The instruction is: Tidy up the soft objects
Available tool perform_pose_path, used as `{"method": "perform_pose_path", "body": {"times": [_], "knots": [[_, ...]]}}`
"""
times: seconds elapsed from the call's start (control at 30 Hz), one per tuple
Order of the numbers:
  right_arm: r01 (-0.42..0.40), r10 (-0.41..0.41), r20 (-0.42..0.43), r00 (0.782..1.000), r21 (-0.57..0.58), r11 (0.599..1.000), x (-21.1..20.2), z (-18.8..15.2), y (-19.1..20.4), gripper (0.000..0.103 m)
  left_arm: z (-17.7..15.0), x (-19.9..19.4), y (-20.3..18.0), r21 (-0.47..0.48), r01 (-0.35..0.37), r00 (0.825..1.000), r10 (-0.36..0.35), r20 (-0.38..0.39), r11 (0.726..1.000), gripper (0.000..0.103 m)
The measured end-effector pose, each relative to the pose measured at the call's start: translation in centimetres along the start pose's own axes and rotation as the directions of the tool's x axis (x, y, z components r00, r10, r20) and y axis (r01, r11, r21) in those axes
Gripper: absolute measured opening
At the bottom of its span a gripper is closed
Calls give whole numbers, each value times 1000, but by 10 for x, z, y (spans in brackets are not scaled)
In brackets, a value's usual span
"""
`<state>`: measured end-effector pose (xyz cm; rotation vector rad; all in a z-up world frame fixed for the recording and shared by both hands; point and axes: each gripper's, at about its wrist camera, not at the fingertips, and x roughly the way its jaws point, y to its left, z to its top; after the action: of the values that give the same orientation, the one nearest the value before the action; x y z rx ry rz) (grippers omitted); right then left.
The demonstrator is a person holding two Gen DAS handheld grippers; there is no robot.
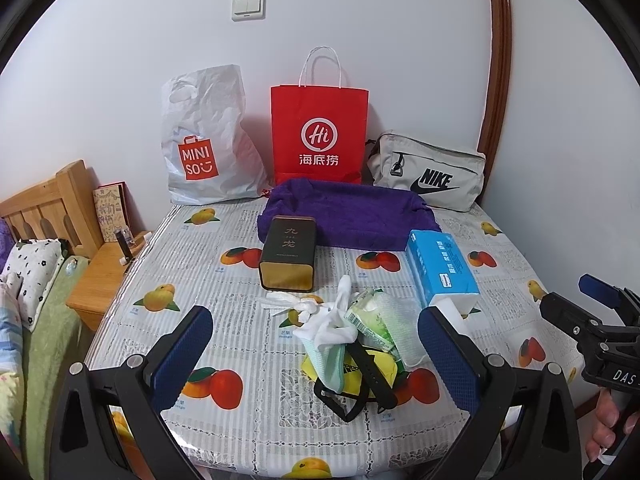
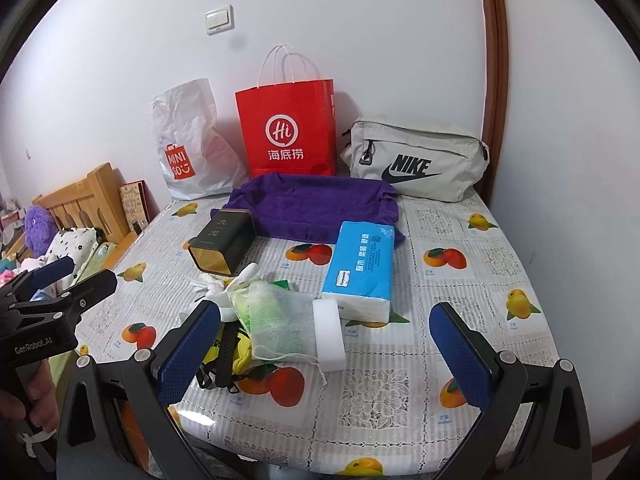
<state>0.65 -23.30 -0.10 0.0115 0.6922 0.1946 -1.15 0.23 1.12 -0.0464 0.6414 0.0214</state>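
We hold both hand-held grippers spread and empty over a cluttered worktop.

Between the left hand-held gripper's fingers lies a heap of soft things: a white sock, a mesh pouch, a white sponge. The right hand-held gripper hovers just beside it; beyond both lies a purple towel.

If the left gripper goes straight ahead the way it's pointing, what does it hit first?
Probably the pile of soft items centred between the open left gripper fingers: white sock, green mesh pouch, black strap. Beyond lies the dark tin. Depth is uncertain.
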Motion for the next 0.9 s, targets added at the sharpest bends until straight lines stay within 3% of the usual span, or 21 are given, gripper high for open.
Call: {"method": "perform_pose_path", "body": {"times": [0.9], "knots": [[3,-3,3,1000,0,1000,-3,-1,0,103,-4,-2,-1,1,6,1000,-6,-2,1000,103]]}}
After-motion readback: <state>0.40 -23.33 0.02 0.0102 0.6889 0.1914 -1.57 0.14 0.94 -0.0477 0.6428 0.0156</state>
